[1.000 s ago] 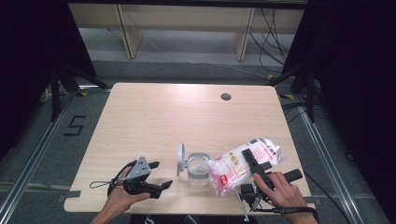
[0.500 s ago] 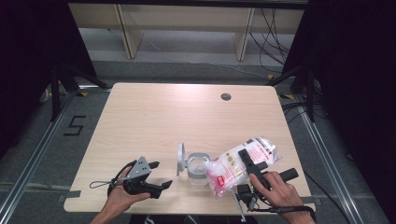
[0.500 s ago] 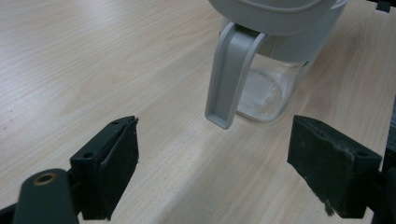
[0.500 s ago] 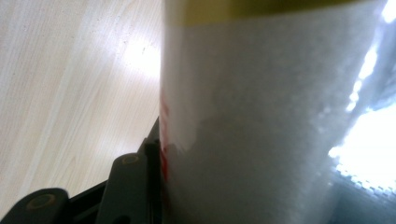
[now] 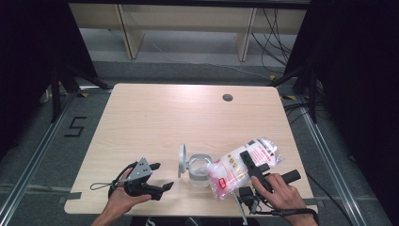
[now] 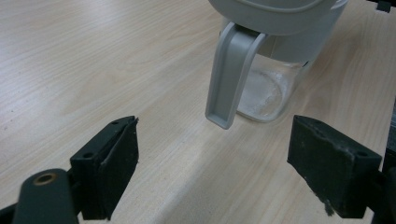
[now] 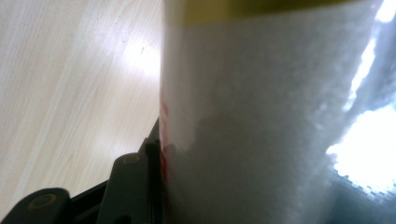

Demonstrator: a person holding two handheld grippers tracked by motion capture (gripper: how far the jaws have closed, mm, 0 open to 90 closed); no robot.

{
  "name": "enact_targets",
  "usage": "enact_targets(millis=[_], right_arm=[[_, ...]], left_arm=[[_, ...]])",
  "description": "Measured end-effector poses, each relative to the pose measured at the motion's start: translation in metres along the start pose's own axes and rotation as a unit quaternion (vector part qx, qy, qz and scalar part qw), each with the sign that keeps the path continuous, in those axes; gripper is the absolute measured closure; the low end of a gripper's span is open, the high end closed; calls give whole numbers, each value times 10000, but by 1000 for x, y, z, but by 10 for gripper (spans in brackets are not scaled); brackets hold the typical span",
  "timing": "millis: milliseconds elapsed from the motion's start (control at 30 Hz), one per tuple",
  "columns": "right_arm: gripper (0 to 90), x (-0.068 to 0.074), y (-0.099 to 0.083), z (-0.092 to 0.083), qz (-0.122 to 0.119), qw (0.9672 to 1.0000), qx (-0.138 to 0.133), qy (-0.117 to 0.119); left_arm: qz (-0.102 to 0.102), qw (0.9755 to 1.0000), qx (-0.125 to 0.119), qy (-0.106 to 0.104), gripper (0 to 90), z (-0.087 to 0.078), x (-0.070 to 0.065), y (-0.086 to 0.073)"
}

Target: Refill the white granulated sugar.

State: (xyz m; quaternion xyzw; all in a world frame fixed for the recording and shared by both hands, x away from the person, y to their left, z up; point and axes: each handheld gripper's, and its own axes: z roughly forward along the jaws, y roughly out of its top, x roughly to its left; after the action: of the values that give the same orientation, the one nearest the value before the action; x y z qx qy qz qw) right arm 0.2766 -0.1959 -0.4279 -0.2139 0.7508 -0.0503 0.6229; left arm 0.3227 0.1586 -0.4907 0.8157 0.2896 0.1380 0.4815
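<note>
From the high view I see my right tongs clamped across a clear bag of white grains, tipped so its lower end hangs over the mouth of a clear jar standing near the front edge of the tabletop. The jar's grey lid is flipped up on its left side. My left tongs rest low by the front left, well apart from the jar, jaws spread and holding nothing. In the left gripper view the two black pads stand wide apart over bare wood, with the jar ahead and its grey latch hanging down the front; some white grains lie in its bottom. In the right gripper view the bag presses right against my left pad, so I'm gripping it about half closed.
</note>
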Motion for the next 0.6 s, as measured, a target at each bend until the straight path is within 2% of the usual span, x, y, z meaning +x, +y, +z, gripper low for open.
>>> enact_targets(millis=[33, 67, 100, 133, 167, 200, 300, 333, 367, 500, 533, 600], right_arm=[[534, 0, 0, 0, 16, 10000, -11, 10], [534, -2, -1, 0, -78, 10000, -48, 26], [535, -2, -1, 0, -78, 10000, -33, 2], [535, -1, -2, -1, 5, 10000, 25, 0], [535, -1, -2, -1, 27, 10000, 23, -3], [536, -3, -3, 0, -110, 9999, -75, -51], [536, -2, -4, -2, 35, 10000, -54, -35], [537, -4, -3, -2, -80, 9999, -83, -48], [537, -4, -4, -2, -3, 10000, -81, -53], [538, -4, -4, -2, -42, 9999, -80, -54], [538, -2, -4, -3, 119, 9999, -27, -25], [539, -1, -4, -4, 139, 9999, 20, -15]], left_arm=[[-123, 9999, 10, 31, 159, 0, -1, 0], [-33, 9999, 91, 87, 159, -1, 0, 0], [-35, 9999, 90, 85, 159, -1, 0, 0], [-138, 9999, -3, 2, 159, 0, -1, 0], [-92, 10000, -5, 3, 159, 1, -1, 0], [-137, 9999, 12, 33, 159, 1, -2, 0], [-50, 10000, 1, -1, 159, 1, -1, 0], [-127, 9999, 3, -12, 159, 1, -2, 0], [-98, 10000, -8, 7, 159, 1, -1, 0], [-125, 9999, 9, 29, 158, 1, -2, 0], [-124, 9999, 9, 32, 158, 1, -2, 0], [-123, 9999, -6, 12, 158, 1, -2, -1]])
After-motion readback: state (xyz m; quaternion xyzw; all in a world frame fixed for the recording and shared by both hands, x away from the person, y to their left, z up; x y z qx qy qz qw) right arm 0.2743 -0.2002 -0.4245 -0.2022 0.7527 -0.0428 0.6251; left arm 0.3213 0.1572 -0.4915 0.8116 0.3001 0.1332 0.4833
